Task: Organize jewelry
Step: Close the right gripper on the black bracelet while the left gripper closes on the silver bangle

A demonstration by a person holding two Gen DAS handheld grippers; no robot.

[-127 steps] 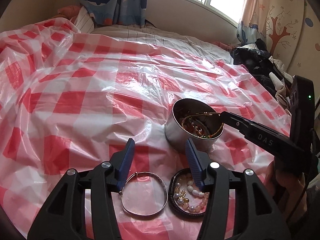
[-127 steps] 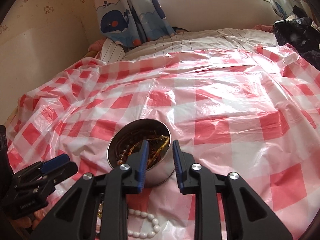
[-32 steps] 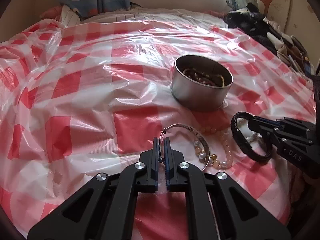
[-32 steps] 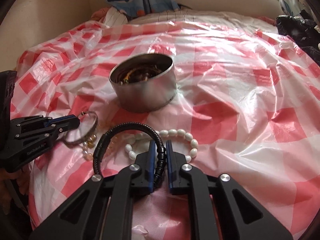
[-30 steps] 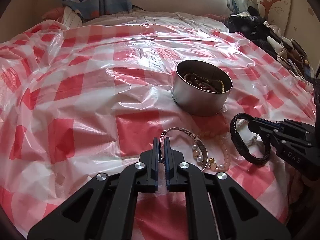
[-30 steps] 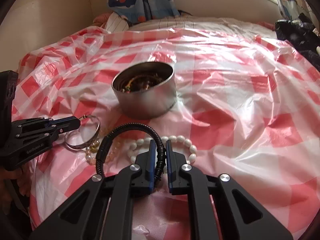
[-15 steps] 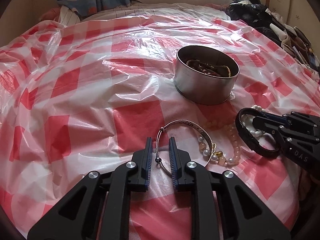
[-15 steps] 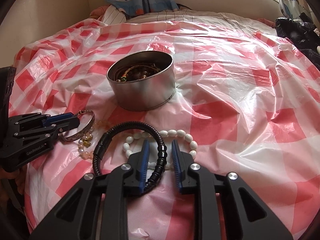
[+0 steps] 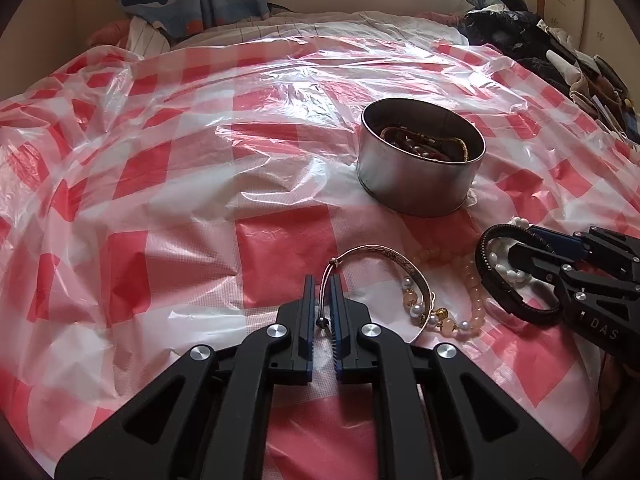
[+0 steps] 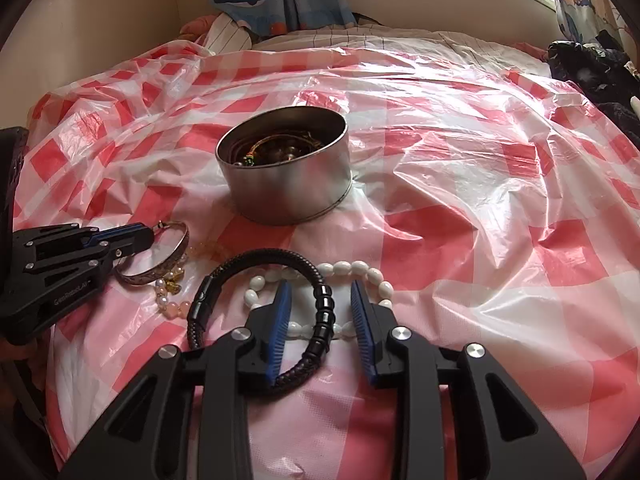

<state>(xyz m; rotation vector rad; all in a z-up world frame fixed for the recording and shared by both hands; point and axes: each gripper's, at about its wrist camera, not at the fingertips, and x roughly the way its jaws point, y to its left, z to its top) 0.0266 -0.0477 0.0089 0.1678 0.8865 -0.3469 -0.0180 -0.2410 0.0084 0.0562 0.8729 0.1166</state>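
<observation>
Since half a second ago, right tongs have spread wide, straddling the black braided bracelet at lower centre; left tongs narrowed almost closed around the silver bangle, below the tin.

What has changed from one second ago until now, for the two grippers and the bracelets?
The right gripper opened and let go of the black braided bracelet, which now lies on the cloth. The left gripper eased slightly, still straddling the silver bangle. The metal tin and bead bracelets stayed put.
</observation>
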